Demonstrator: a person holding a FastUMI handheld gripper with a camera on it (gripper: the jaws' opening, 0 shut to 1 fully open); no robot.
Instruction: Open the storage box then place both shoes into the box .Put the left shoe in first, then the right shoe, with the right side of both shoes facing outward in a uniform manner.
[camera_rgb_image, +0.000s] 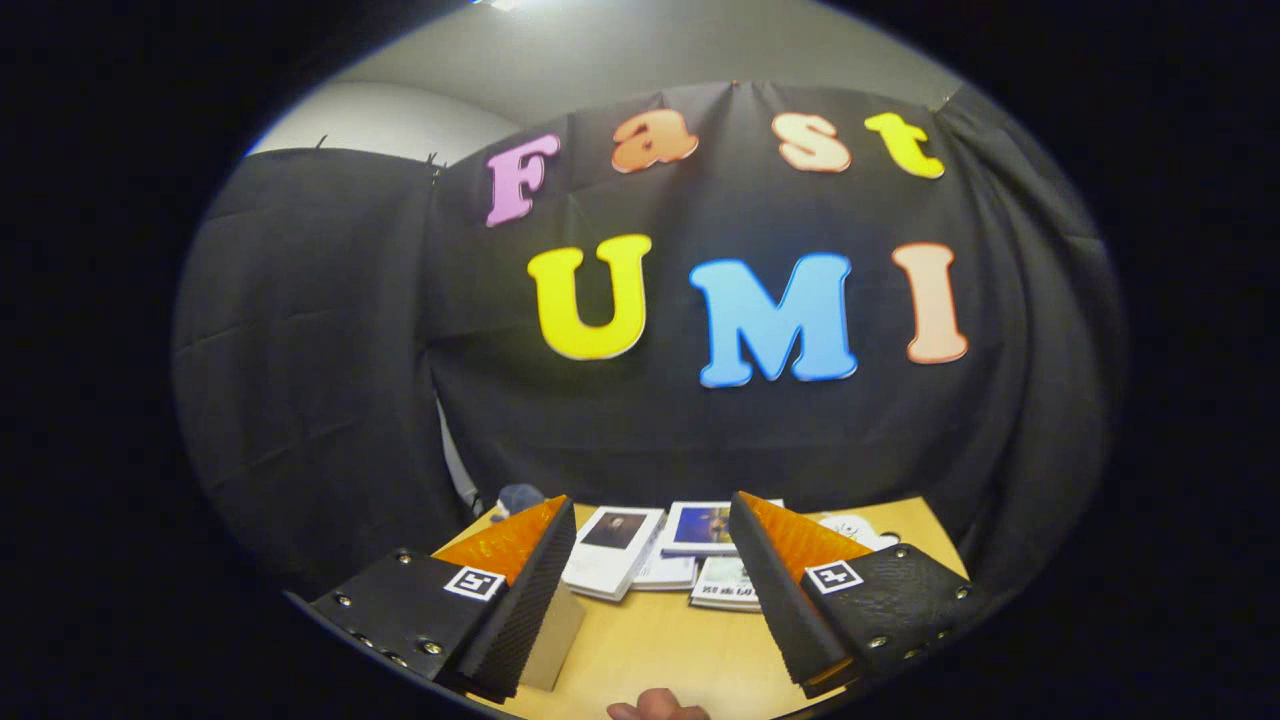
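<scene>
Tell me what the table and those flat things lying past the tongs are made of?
Table: looks like pale wood or wood-look board, smooth and matte. Booklets: seem to be paper with printed covers, slightly glossy. The open tongs hold nothing.

Gripper (650, 535): above the near part of the table (660, 640), fingers spread apart, nothing between them.
Books (660, 555): lying flat in a loose cluster on the table, ahead of and between the fingers; some overlap.
Far edge of cluster: near the cloth wall (330, 330) behind the table.
Rounded object (518, 496): at the table's far left corner, behind the left finger; identity unclear.
Fingertip of a person (655, 708): at the table's near edge, between the fingers.
</scene>
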